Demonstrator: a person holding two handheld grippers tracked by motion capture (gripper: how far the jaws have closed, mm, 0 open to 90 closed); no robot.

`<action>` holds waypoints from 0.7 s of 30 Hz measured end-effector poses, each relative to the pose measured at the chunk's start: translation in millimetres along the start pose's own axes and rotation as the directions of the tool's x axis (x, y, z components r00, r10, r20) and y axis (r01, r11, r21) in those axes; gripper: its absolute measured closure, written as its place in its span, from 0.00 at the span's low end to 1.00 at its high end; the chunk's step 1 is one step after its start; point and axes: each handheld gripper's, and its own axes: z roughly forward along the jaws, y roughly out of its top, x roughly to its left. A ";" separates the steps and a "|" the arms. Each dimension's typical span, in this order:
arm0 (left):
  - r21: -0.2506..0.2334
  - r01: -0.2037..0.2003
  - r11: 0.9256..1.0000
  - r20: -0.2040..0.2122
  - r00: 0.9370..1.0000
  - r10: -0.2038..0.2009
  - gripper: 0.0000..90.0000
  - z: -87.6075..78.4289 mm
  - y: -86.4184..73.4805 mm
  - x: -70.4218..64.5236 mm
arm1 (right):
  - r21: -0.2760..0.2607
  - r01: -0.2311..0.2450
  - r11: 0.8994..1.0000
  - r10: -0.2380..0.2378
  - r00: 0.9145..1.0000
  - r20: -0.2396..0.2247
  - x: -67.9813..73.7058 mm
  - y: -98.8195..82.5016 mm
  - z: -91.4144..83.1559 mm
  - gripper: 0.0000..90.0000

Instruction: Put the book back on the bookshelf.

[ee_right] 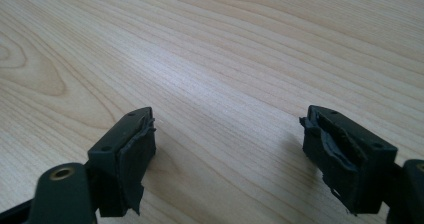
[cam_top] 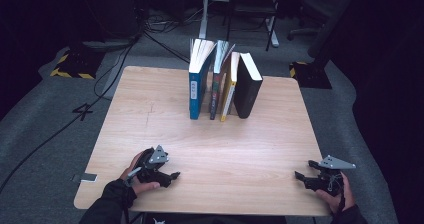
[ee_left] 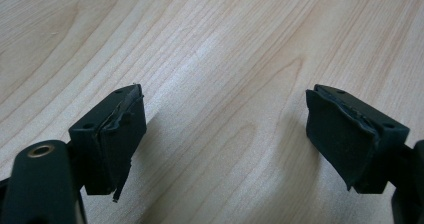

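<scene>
Several books stand upright in a row at the table's far middle: a blue book (cam_top: 196, 86), a thin dark one (cam_top: 216, 86), a yellow one (cam_top: 229, 89) and a black one (cam_top: 248, 86). My left gripper (cam_top: 171, 177) rests near the front left edge, open, jaws wide apart over bare wood (ee_left: 225, 139). My right gripper (cam_top: 301, 175) sits near the front right corner, also open, with nothing between its pads (ee_right: 227, 154). Both are far from the books.
The light wooden table (cam_top: 210, 144) is bare between the grippers and the books. A small white tag (cam_top: 90, 177) sticks out at the front left edge. Cables, chairs and stands sit on the dark floor behind.
</scene>
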 end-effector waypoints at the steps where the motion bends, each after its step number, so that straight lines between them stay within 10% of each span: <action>1: 0.000 0.000 1.000 0.000 1.000 0.000 0.18 0.1 0.1 0.1 | 0.000 0.000 1.000 0.000 1.000 0.000 0.0 0.0 0.0 0.23; 21: -0.001 -0.003 1.000 0.005 1.000 0.003 0.18 0.9 0.9 2.2 | -0.001 0.002 1.000 -0.002 1.000 0.000 -0.3 0.0 0.1 0.23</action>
